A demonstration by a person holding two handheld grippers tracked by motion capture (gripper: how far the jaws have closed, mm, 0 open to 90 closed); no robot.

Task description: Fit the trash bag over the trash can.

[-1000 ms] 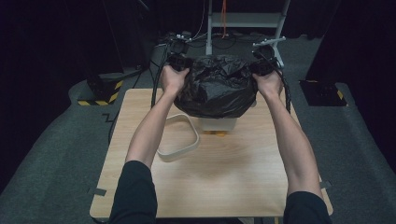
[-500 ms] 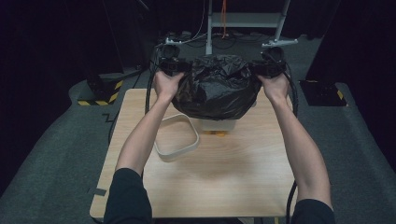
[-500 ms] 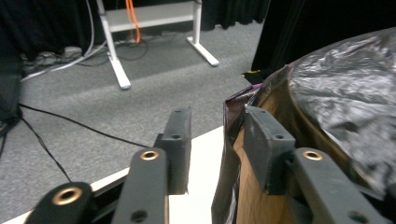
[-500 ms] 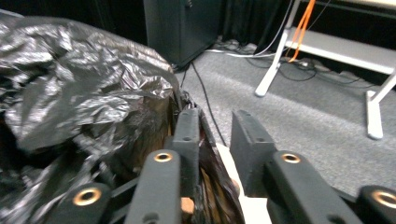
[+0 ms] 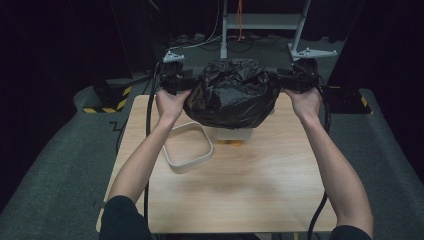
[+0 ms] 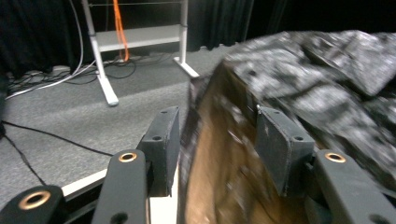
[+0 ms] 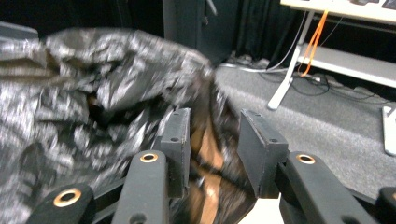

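**Black bag drawn over a bin, both hand-held grippers letting go**

A person stands at a wooden worktop [image 5: 260, 185]. A crumpled black plastic bag [image 5: 232, 92] sits at the far middle of it, at 12 o'clock from the person, draped over a pale bin [image 5: 234, 134] whose base shows beneath.

At 9 o'clock of the bag, the left hand-held gripper [image 6: 215, 149] has just been opening its jaws; the bag's edge passes between them, close by the left pad, and no pad seems to press it. A pale hoop [image 5: 188, 146] lies on the worktop near the left forearm.

At 3 o'clock of the bag, the right hand-held gripper [image 7: 214, 147] has likewise just been opening, with bag film loose between its parted jaws.

The step looks like releasing the bag after stretching it over the bin. Next, both hands probably need to draw back clear without snagging the film.
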